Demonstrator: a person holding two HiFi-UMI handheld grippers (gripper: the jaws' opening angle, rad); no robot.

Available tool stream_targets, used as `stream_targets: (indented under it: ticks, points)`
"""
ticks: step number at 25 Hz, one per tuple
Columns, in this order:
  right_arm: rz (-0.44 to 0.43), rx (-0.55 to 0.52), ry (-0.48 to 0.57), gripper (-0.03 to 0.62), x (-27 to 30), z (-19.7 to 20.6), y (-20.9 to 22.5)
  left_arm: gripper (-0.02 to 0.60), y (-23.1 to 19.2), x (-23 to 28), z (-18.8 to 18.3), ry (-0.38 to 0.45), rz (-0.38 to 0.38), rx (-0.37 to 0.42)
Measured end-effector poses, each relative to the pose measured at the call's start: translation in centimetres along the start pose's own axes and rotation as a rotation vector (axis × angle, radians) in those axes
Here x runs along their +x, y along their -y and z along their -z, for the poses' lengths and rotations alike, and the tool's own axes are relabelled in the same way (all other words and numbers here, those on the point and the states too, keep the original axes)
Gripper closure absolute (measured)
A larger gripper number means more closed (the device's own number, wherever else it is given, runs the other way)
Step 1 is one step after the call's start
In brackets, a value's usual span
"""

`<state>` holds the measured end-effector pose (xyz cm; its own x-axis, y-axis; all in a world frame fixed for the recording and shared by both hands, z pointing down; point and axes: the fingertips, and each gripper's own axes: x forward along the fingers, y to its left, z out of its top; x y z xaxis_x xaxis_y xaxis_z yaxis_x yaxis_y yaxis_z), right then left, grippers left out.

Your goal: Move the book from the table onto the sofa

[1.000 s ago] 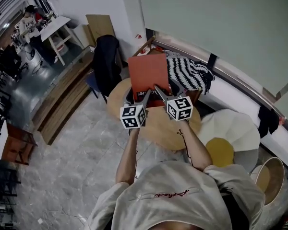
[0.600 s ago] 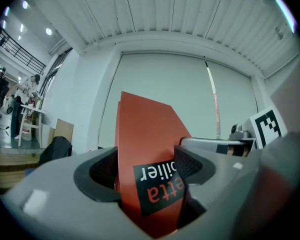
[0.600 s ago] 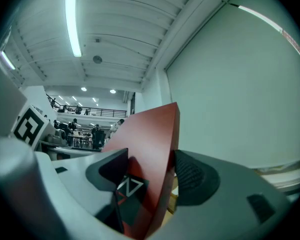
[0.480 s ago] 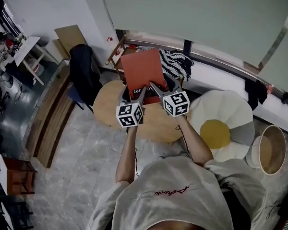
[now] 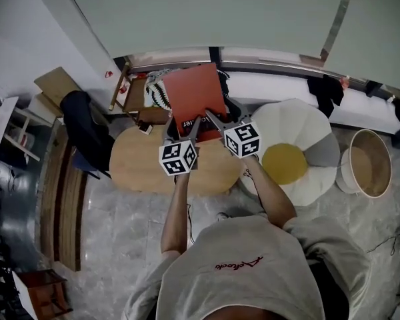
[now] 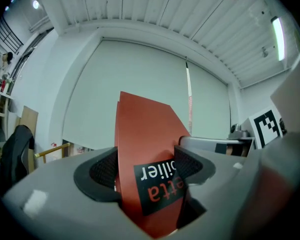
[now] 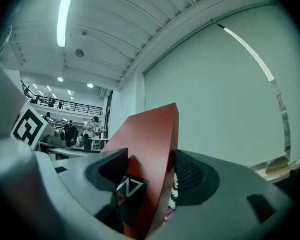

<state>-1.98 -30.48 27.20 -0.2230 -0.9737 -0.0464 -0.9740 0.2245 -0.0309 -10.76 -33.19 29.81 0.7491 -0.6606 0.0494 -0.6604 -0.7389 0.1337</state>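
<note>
**Head view with both gripper views.** The thin red book with a black label (image 5: 195,92) is held tilted upward, clear of the oval light-wood table (image 5: 137,169) and above its far edge. The left gripper (image 6: 147,171) has its jaws closed on the labelled lower corner. The right gripper (image 7: 150,176) has its jaws closed on the other lower corner.

**Change over the last second.** The two-sided grip is the same, but the scene beneath has swung. The table has slid leftward under the grippers. The white petal-shaped floor sofa with a round yellow centre (image 5: 307,132) now lies just beside the right gripper. This suggests that the person is turning towards the sofa. The lift appears complete and the carry is under way, while the book is not yet set down.

**Surface and room.**
- The tabletop is plain and flat, and it stands on a grey marbled tile floor (image 5: 107,245).
- A black-and-white striped cloth (image 5: 157,92) lies behind the book.
- A dark jacket draped on a chair (image 5: 83,129) is at the left.
- A round pale tub (image 5: 370,162) sits at the far right.
- A broad pale wall panel (image 5: 207,12) closes the background.
</note>
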Motion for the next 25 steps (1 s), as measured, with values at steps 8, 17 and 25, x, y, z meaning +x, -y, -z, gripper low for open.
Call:
stream_targets:
  ticks: [8,17,25]
  points:
    - [0.177,-0.008,-0.011,0.326,-8.0,0.2,8.6,0.238,10.3,5.1,2.2,-0.037,0.176,-0.007]
    - [0.337,-0.017,0.002,0.326,-17.3,-1.1,17.0,0.238,22.0,9.4,2.9,-0.055,0.337,0.004]
    - [0.448,-0.015,0.002,0.326,-26.3,-1.4,23.7,0.238,32.8,12.0,4.6,-0.075,0.438,0.007]
